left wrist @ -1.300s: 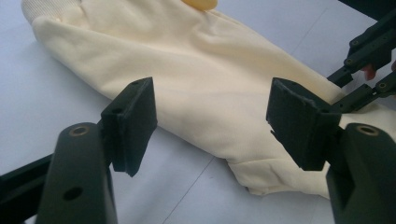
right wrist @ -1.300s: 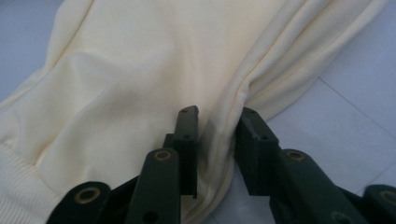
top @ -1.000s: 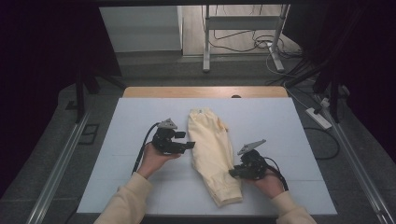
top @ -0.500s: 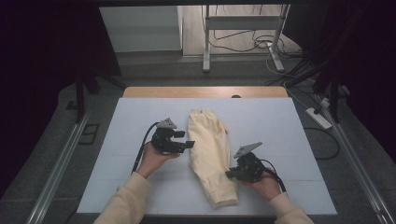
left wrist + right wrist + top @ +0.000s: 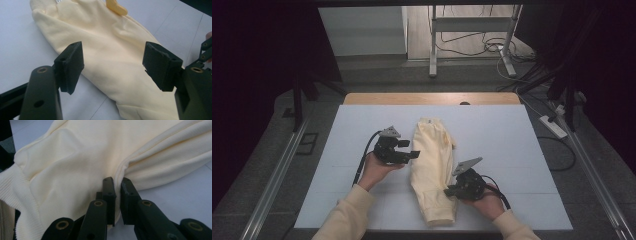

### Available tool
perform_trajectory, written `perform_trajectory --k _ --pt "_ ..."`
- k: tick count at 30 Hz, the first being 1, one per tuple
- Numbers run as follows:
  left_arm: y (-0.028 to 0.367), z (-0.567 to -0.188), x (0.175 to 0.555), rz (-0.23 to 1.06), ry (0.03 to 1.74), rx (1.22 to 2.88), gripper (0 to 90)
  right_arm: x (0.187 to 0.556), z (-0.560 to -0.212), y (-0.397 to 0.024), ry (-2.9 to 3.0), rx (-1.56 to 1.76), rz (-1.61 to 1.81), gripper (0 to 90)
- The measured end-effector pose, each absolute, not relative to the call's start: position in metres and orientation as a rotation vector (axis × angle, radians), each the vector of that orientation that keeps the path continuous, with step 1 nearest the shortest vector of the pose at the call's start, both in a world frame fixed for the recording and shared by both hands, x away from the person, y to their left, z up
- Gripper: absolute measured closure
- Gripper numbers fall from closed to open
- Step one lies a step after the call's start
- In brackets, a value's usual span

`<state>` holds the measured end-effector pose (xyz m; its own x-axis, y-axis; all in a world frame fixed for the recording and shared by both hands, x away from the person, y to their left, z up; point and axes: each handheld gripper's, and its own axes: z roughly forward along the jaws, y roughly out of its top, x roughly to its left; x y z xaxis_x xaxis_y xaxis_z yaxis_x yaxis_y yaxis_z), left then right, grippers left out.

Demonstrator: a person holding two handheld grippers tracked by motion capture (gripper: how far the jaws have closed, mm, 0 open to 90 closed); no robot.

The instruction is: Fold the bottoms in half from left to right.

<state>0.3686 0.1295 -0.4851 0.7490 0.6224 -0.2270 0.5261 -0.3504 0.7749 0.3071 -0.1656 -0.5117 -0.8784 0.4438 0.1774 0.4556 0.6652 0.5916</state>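
Here, a pale yellow folded cotton garment [image 5: 432,170] lies lengthwise down the middle of the white-topped table [image 5: 512,135], its ribbed hem toward the person's edge and its narrower end pointing to the far side.

The right tongs [image 5: 451,190] sit at the garment's right edge, near its lower end. In the right gripper view their two black jaws stand almost together, and a thin fold of the yellow fabric [image 5: 75,170] runs into the narrow slit between them, so they are clamped on the cloth's edge; the jaws have just been closing on that fold. The fabric bunches into a ridge right where it is pinched. The ribbed cuff [image 5: 10,192] of the garment shows at the left of that view.

The left tongs [image 5: 414,154] hover at the garment's left edge, about halfway along it, held in the person's left hand [image 5: 374,170]. In the left gripper view their jaws stand wide apart with nothing pressed between them; the yellow cloth [image 5: 110,50] lies flat on the table beyond and below them. A small darker yellow tab [image 5: 116,7] sticks out near the garment's far end.
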Motion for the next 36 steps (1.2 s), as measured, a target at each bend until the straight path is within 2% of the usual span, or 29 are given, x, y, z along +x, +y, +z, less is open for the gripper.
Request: perform_trajectory --k 12,15,17,20,23,28,36 --pt "0.129 -0.485 0.368 0.133 0.866 2.031 32.8 0.306 -0.512 -0.163 -2.821 -0.743 -1.02 81.0" --pt "0.13 -0.485 0.368 0.13 0.865 2.028 32.6 0.308 -0.51 -0.165 -2.825 -0.751 -1.032 72.2" --pt "0.132 -0.485 0.368 0.128 0.869 2.023 32.5 0.309 -0.509 -0.167 -2.827 -0.768 -1.048 62.0" --pt "0.133 -0.485 0.367 0.126 0.866 2.023 32.5 0.314 -0.507 -0.17 -2.838 -0.828 -1.081 51.3" --pt "0.133 -0.486 0.366 0.123 0.865 2.025 32.2 0.318 -0.504 -0.171 -2.857 -0.876 -1.113 44.3" --pt "0.133 -0.488 0.365 0.115 0.865 2.032 32.2 0.327 -0.494 -0.179 -2.857 -0.934 -1.206 38.1" --pt "0.137 -0.489 0.366 0.113 0.867 2.026 31.8 0.343 -0.486 -0.198 -2.824 -1.033 -1.3 36.3"
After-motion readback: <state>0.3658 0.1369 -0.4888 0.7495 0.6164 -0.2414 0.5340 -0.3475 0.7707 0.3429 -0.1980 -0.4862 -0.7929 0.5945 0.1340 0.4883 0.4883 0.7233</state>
